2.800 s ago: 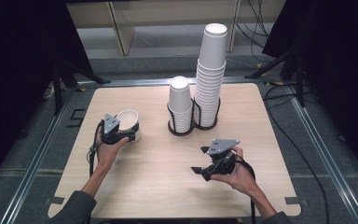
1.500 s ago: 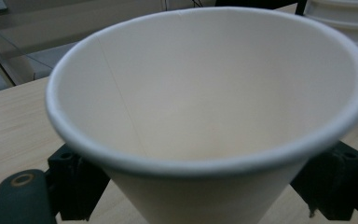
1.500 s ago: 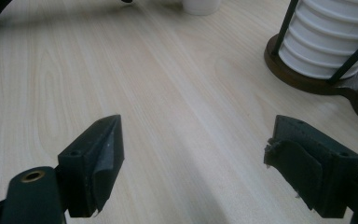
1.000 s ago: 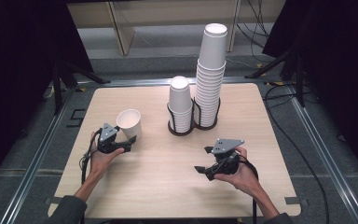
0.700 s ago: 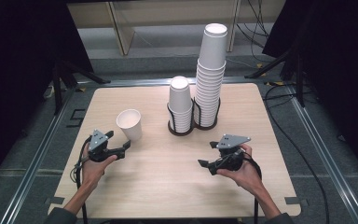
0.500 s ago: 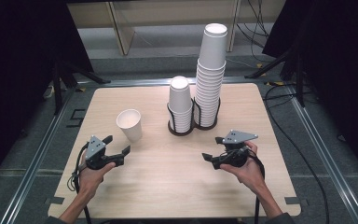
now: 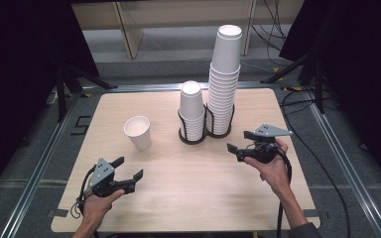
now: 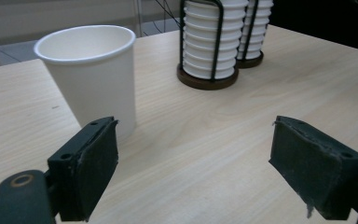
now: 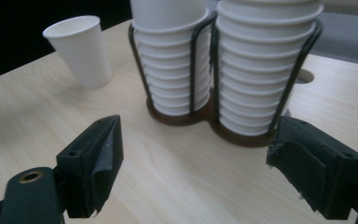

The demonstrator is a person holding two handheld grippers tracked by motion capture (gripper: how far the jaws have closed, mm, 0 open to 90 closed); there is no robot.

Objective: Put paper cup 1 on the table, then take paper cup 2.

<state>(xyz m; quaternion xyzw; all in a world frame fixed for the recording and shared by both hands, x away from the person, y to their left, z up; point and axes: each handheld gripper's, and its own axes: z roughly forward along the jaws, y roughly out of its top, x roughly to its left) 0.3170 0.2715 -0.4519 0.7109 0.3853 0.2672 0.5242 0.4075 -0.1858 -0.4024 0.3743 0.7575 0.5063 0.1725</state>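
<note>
Paper cup [image 7: 138, 132] stands upright, alone on left part of wooden table [image 7: 188, 198], free of both tools. Nearest: left gripper [image 7: 129, 168] low over table, jaws spread wide, nothing between, cup just ahead. Right gripper [image 7: 239, 144] also spread, empty, facing wire cup holder [image 7: 197, 130]. Holder carries short cup stack [image 7: 191, 106] and tall cup stack [image 7: 224, 79] behind.

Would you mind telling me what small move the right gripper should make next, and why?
Probably lift the right gripper toward the top cup of the shorter stack. Its jaws stand open and empty, facing the wire holder, while the single cup already stands upright and apart on the table, and the left gripper is open and empty too.
</note>
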